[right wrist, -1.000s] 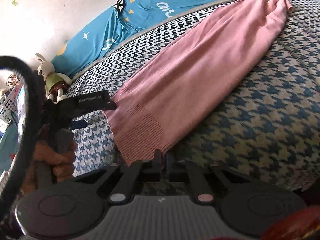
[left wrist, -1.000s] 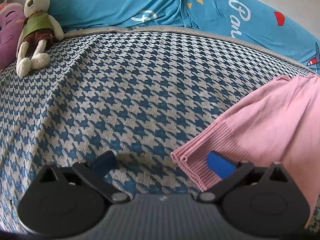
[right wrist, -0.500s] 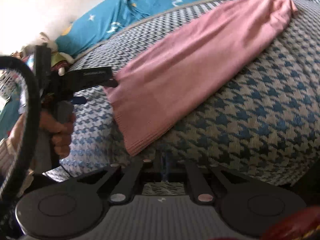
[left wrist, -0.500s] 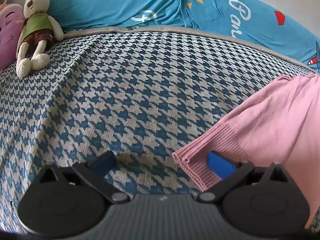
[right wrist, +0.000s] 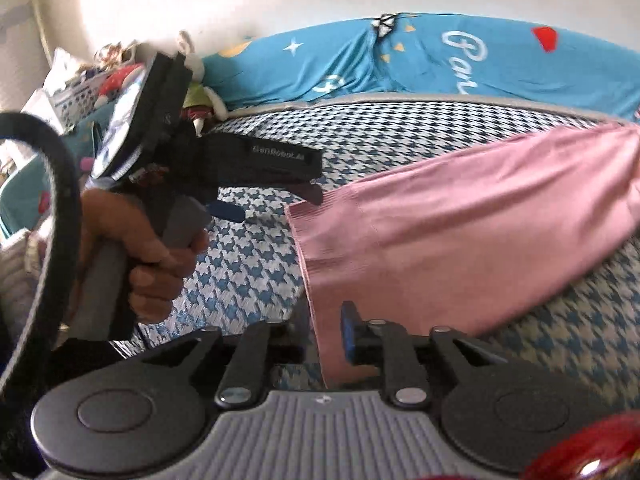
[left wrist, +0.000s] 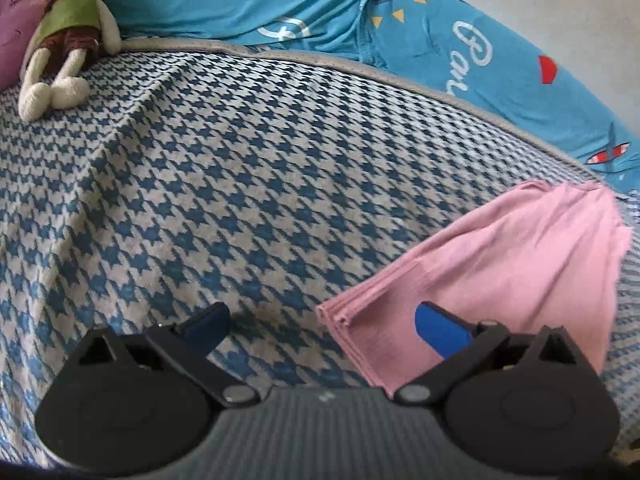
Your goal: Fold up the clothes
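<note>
Looking at it, the pink knit top [right wrist: 460, 232] lying folded lengthwise on the houndstooth bedspread [left wrist: 240, 200] seems light and floppy, so I'd grab its thicker ribbed hem, where the left gripper [left wrist: 320, 324] gapes wide, empty, and the right gripper [right wrist: 328, 336] is opening around that edge.

1. The checked blanket [left wrist: 240, 184] lay wide and bare in the middle, so a gripper could pass there.
2. A toy bunny [left wrist: 64, 36] sat at its far left corner.
3. The pink cloth [left wrist: 500, 272] covered the right side.
4. Blue pillows [left wrist: 320, 12] blocked the far edge.
</note>
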A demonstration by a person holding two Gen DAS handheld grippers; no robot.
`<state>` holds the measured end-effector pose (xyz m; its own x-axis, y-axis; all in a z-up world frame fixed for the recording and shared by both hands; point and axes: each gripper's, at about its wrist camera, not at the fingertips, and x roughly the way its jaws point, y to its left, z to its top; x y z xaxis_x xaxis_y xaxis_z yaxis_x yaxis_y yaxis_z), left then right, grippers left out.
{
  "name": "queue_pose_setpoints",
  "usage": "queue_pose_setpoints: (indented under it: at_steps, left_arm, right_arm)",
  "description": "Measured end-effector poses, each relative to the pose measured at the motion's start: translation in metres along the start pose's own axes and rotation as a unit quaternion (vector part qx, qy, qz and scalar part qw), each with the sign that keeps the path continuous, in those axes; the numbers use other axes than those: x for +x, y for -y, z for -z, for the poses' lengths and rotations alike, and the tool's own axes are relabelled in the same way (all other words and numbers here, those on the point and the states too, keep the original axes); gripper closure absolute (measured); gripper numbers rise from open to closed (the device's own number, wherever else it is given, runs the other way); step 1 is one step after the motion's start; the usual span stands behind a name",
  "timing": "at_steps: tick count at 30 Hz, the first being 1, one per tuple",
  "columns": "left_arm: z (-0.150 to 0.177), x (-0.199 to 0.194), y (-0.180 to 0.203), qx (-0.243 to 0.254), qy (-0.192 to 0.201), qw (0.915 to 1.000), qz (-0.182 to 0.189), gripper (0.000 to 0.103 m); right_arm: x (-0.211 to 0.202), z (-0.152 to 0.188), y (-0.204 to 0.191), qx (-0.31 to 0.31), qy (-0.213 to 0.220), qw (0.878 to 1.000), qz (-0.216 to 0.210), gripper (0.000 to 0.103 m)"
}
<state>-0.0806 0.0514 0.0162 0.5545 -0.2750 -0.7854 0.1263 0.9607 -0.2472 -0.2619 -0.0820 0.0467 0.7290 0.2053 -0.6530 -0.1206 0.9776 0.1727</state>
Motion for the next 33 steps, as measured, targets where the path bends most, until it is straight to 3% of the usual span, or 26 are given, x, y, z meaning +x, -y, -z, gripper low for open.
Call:
queue_pose_setpoints:
  at_steps: [4,14,25,28,33]
  left_arm:
    - [0.001,-0.006,-0.003,-0.010,-0.007,0.9998,0.019,0.005]
    - [0.000,-0.008,-0.016,-0.035,-0.023,0.9983,0.041,0.005]
    - [0.000,-0.008,-0.014,-0.043,-0.043,0.9948,0.082,0.005]
    - [0.001,-0.008,-0.014,-0.047,-0.051,0.9931,0.094,0.005]
    - [0.002,-0.008,-0.014,-0.053,-0.064,0.9901,0.113,0.003]
  right_arm:
    - [0.019,-0.005,-0.008,-0.022,-0.007,1.000,-0.003,0.082]
    - [0.042,-0.009,-0.028,-0.095,0.000,0.995,0.017,0.071]
    - [0.064,0.003,-0.046,-0.201,0.009,0.977,0.076,0.067]
    - [0.068,0.001,-0.044,-0.198,0.012,0.977,0.076,0.070]
    - [0.066,-0.014,-0.026,-0.122,0.008,0.991,0.050,0.095]
